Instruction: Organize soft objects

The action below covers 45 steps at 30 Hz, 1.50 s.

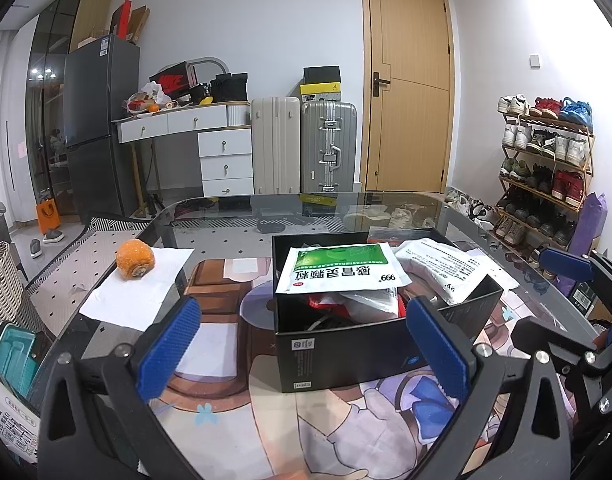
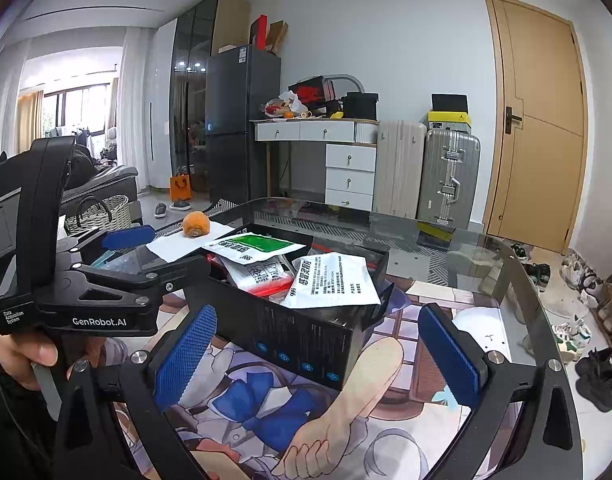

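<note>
Black cardboard box (image 1: 369, 344) sits in the middle of the glass surface (image 1: 226, 216), on a printed anime mat (image 1: 234, 412). It's stuffed with soft packets: a green-and-white sachet (image 1: 341, 266) lies across the top at the left, and a white sachet (image 1: 445, 268) hangs over the right rim. More pouches are underneath, hard to make out. Left gripper (image 1: 302, 350) is spread wide with nothing between its blue fingers (image 1: 168, 346), just in front of the box. Right gripper (image 2: 315, 354) is the same, released and empty, near the box's corner. An orange roundish thing (image 1: 134, 259) rests on white paper (image 1: 138, 288), far left.
</note>
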### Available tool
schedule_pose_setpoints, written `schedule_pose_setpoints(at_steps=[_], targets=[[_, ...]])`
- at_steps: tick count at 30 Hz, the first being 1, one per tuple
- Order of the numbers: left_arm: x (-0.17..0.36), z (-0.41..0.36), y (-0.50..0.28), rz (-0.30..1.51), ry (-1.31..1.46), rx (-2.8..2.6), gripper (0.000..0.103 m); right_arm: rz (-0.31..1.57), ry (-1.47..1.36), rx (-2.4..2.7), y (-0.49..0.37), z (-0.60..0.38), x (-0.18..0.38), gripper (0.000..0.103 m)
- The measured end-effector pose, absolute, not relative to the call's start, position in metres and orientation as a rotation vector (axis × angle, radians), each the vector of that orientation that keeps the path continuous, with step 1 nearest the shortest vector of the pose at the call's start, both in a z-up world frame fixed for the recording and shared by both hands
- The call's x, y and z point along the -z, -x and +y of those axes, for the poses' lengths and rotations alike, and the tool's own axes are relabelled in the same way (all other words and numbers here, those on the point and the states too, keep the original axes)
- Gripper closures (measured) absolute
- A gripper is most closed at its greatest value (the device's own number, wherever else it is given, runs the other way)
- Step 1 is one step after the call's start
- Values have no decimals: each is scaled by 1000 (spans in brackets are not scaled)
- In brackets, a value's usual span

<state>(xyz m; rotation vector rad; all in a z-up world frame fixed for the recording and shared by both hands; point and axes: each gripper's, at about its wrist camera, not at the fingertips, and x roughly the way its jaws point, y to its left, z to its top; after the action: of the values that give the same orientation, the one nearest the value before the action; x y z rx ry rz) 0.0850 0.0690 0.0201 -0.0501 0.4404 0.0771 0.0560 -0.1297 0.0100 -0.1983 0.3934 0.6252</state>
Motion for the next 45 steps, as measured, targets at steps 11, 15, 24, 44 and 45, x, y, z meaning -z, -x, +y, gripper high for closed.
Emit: schedule_pose_setpoints(at_steps=[11, 15, 24, 44, 45], targets=[[-20, 69, -85, 440, 49, -76, 0, 394, 199, -625, -56, -130, -10, 0], [-21, 70, -84, 441, 47, -77, 0, 394, 199, -626, -56, -129, -10, 0], [-20, 69, -85, 440, 49, -77, 0, 394, 200, -626, -56, -129, -10, 0], [-22, 71, -85, 442, 46, -79, 0, 397, 195, -627, -56, -132, -8, 0], [-22, 72, -84, 441, 45, -77, 0, 397, 197, -628, -56, -132, -8, 0]])
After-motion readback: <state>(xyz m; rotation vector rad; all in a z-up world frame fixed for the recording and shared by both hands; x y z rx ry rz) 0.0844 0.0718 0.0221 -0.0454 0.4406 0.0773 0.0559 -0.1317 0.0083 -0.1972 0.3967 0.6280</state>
